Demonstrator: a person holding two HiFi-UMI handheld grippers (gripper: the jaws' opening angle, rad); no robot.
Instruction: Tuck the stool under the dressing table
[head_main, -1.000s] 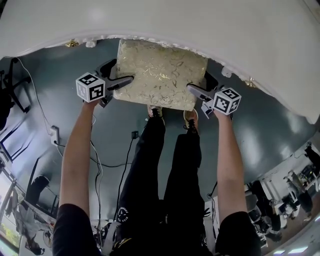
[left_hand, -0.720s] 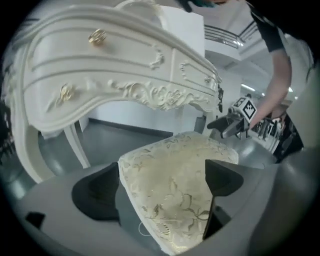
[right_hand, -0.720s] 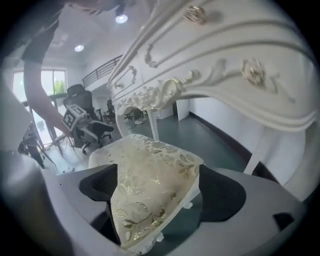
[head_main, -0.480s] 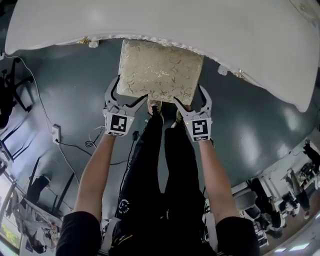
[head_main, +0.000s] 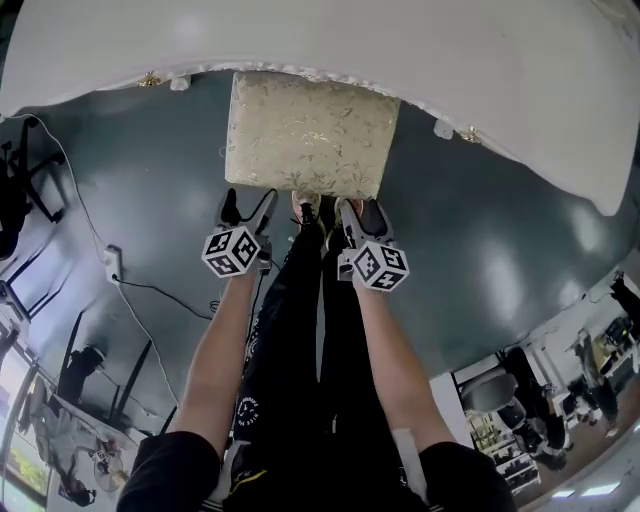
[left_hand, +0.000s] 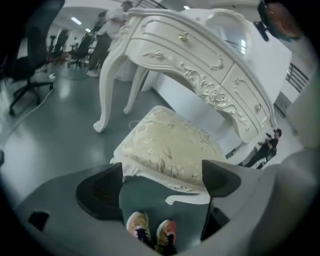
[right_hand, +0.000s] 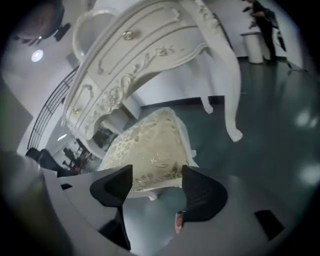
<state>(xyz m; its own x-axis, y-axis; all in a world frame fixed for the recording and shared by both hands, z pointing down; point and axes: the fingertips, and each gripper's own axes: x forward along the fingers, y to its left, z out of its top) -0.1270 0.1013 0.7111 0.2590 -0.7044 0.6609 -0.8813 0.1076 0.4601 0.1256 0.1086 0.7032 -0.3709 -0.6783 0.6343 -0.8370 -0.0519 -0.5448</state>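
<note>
The only markings are the black-and-white square patterns on the cube of the left gripper and of the right gripper. A pale round print on the person's dark trousers is too small to read. In the head view the stool, with its cream and gold floral cushion, stands at 12 o'clock from both grippers. Its far edge meets the front edge of the white dressing table, which spans the top of that view; how far it reaches under cannot be told from there. The left gripper's jaws are spread wide and have just been closing a little. Nothing is between them, and the stool's near corner lies beyond their tips. The right gripper's jaws have just been closing more and stand partly apart. They too pinch nothing, and the cushion shows past them. The person's shoes stand at 6 o'clock of the stool, just beside its near edge, between the two grippers. In the left gripper view a carved table leg is at 10 o'clock of the stool, with a gold drawer knob above it. On the grey floor a black cable runs at 8 o'clock of the stool to a white plug block. A black office chair sits at 9 o'clock.
</note>
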